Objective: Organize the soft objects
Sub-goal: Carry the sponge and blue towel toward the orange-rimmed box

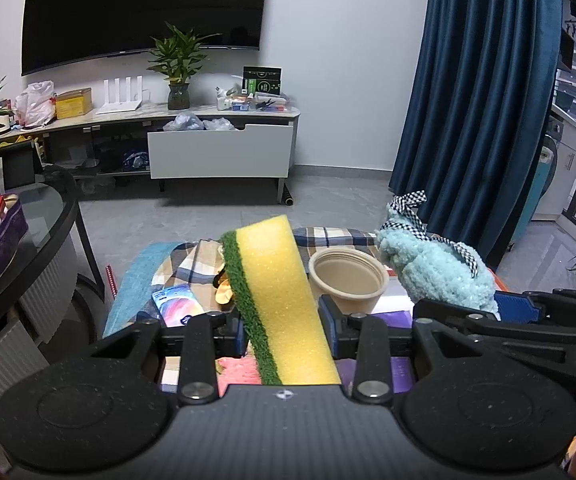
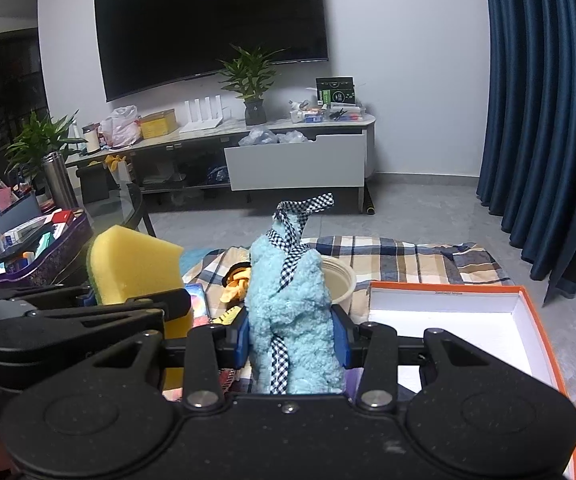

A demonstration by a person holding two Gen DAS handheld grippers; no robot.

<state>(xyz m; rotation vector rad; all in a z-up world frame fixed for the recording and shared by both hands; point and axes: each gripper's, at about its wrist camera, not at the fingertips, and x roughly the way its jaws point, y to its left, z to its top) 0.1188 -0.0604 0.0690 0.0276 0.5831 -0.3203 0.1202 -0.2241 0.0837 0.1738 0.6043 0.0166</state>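
Behind everything stood a white wall with a dark television [image 2: 212, 28], a low media console [image 2: 288, 152] beneath it, and blue curtains [image 2: 543, 120] at three o'clock. Nearer, a plaid cloth [image 2: 399, 256] covered the work surface, with a tan paper bowl [image 1: 347, 274] sitting on it.

From the left wrist camera, the left gripper [image 1: 284, 324] had its jaws drawn in on a yellow sponge [image 1: 284, 296] with a green scouring edge; the sponge stood up between the pads, leaning toward eleven o'clock, its green side at nine o'clock. The bowl lay just beyond it at one o'clock.

From the right wrist camera, the right gripper [image 2: 291, 340] was partly closed, clamping a fluffy light-blue cloth [image 2: 288, 304] trimmed with checkered ribbon, which rose straight toward twelve o'clock from between the blue pads. An orange-rimmed white box [image 2: 527, 344] lay open at three o'clock of that gripper, just beside it. The two grippers were side by side, the sponge showing at nine o'clock of the blue cloth.
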